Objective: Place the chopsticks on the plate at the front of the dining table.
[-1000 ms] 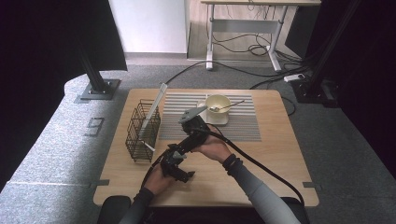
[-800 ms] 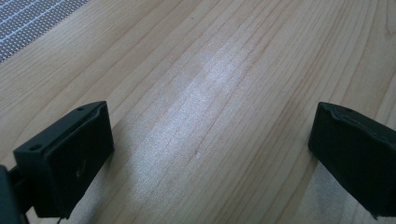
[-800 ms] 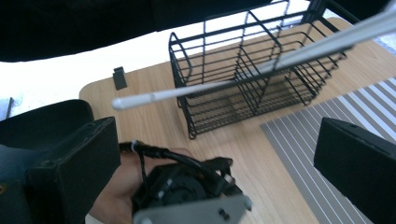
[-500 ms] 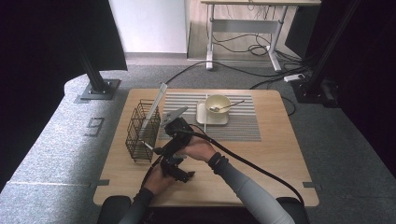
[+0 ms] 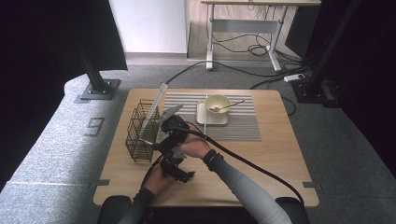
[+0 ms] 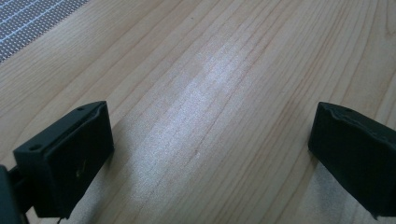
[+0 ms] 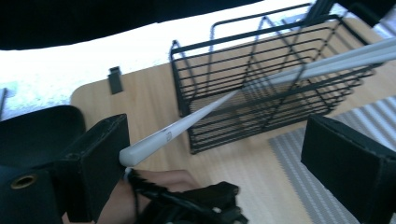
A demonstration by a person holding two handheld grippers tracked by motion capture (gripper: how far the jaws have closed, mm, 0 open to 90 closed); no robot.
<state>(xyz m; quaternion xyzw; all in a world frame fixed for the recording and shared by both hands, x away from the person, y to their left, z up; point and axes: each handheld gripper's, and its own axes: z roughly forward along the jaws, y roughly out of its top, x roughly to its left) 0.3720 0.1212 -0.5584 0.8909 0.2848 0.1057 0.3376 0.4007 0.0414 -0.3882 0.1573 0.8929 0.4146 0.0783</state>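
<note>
**A:** Start at the left edge of the tabletop (image 5: 280,154). What have I got there?

**B:** A black wire rack (image 5: 141,130), boxy, thin rods in a grid, standing near the left edge. White chopsticks (image 5: 154,112) lean in it, long, smooth and tapered, their tops slanting toward the far edge.

**A:** From my right gripper view, the chopsticks (image 7: 196,116) run on a slant across the rack (image 7: 261,79), and their blunt end sits right at one matte black pad.

**B:** And your grippers?

**A:** My left gripper (image 5: 180,172) sits near the front edge, jaws spread wide over bare, pale wood with fine straight grain, holding nothing. My right gripper (image 5: 156,142) is just beside the rack; its jaws have just been closing a little but stand wide, the chopsticks' end between them. The far pad is well clear of it. Whether the near pad touches, I cannot tell.

**B:** Further right?

**A:** A ribbed, grey-striped mat (image 5: 243,126) toward the far edge carries a pale square plate (image 5: 201,116), a round cream bowl (image 5: 217,102) on it, and a thin spoon (image 5: 224,107) leaning out of the bowl.
</note>
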